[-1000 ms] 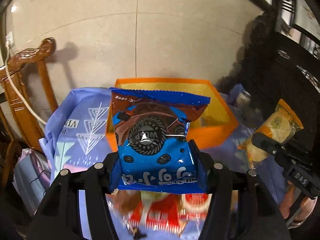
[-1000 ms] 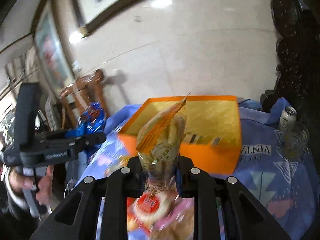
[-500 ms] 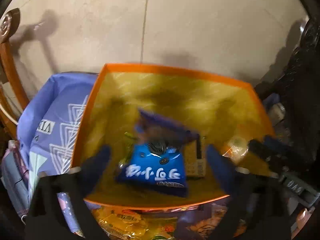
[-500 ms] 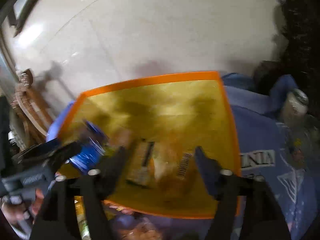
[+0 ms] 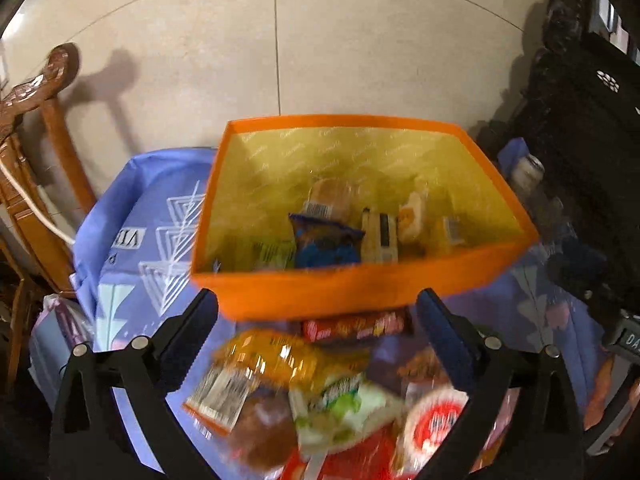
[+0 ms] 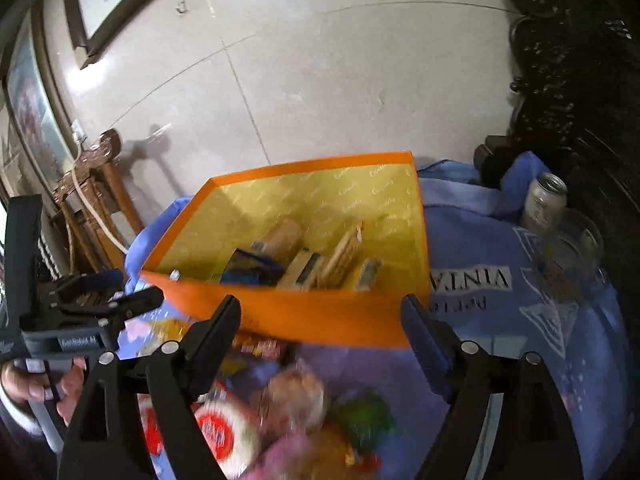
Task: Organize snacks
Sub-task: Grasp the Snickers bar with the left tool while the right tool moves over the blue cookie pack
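An orange box [image 5: 340,292] with a yellow lining stands on the blue cloth. Inside lie the blue cookie packet [image 5: 324,240] [image 6: 250,268], the pale bread packet [image 5: 412,212] [image 6: 344,256] and other wrapped snacks. My left gripper [image 5: 318,320] is open wide, with nothing between its pads, in front of the box's near wall [image 6: 312,316]. My right gripper [image 6: 320,328] is empty too, and its jaws are opening. Below both lies a blurred pile of loose snacks [image 5: 320,392] [image 6: 256,420]. The right wrist view shows the left gripper [image 6: 136,286] held by a hand [image 6: 36,384].
A drink can [image 6: 544,200] and glass jars [image 6: 576,240] stand on the cloth [image 5: 132,240] right of the box. A carved wooden chair [image 5: 36,120] is at the left, dark furniture [image 5: 580,140] at the right. A tiled wall rises behind the box.
Both grippers opened and let their packets drop into the orange box. Both then drew back and sank toward the snack pile in front of the box.
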The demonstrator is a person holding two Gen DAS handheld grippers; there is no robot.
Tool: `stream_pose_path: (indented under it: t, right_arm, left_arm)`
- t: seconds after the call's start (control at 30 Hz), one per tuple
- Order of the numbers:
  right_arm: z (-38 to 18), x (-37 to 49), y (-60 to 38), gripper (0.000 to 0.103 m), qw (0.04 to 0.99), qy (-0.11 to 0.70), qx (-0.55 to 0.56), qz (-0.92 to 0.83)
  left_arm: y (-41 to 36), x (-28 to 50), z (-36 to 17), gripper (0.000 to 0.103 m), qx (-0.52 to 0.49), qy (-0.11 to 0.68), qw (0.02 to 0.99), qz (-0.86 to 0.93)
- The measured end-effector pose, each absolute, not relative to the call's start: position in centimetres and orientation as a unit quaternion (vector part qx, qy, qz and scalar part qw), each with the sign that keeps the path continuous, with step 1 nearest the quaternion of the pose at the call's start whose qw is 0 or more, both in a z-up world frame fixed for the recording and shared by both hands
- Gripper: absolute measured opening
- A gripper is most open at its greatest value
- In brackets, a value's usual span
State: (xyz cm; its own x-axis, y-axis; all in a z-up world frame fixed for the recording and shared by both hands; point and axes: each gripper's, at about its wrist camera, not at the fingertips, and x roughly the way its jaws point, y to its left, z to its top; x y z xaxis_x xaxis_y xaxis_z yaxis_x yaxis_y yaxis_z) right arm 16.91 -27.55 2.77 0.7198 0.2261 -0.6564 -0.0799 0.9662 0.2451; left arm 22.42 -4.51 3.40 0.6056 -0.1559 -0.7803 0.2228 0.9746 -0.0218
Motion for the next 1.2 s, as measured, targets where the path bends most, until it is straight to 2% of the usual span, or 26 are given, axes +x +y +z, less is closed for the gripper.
stream_pose_path:
  t: [0.3, 0.53, 0.7, 0.9, 0.93, 1.0, 1.07, 1.2]
  right_arm:
    - [0.4, 6.4, -29.0, 0.091, 0.923, 0.355, 0.120, 0.087]
    - [-3.1, 0.7, -29.3, 0.092, 0.912, 0.376, 0.134, 0.090]
    - [-4.8, -1.4, -29.9, 0.092, 0.906, 0.386, 0.149, 0.087]
    - [-5.4, -2.4, -29.9, 0.092, 0.904, 0.387, 0.154, 0.098]
    - [-5.4, -2.5, -29.9, 0.092, 0.903, 0.388, 0.153, 0.100]
    - [-5.6, -2.5, -29.6, 0.092, 0.903, 0.390, 0.147, 0.102]
    - [-5.7, -2.5, -29.4, 0.092, 0.902, 0.393, 0.146, 0.108]
    - [-5.8, -2.4, -29.1, 0.092, 0.902, 0.395, 0.135, 0.107]
  left_arm:
    - [-2.4, 13.9, 0.6, 0.098, 0.067, 0.438, 0.889, -0.117]
    - [-0.7, 8.0, -2.9, 0.098, 0.091, 0.447, 0.883, -0.113]
    - [1.5, 5.9, -5.1, 0.098, 0.050, 0.469, 0.876, -0.099]
    - [3.5, 7.2, -7.7, 0.098, -0.014, 0.498, 0.864, -0.074]
    - [3.6, 7.6, -8.1, 0.095, -0.021, 0.502, 0.861, -0.074]
    - [3.9, 8.8, -9.1, 0.067, -0.039, 0.519, 0.850, -0.078]
    - [3.9, 10.0, -10.4, 0.064, -0.050, 0.544, 0.834, -0.080]
    - [2.9, 10.7, -11.1, 0.064, -0.006, 0.538, 0.840, -0.065]
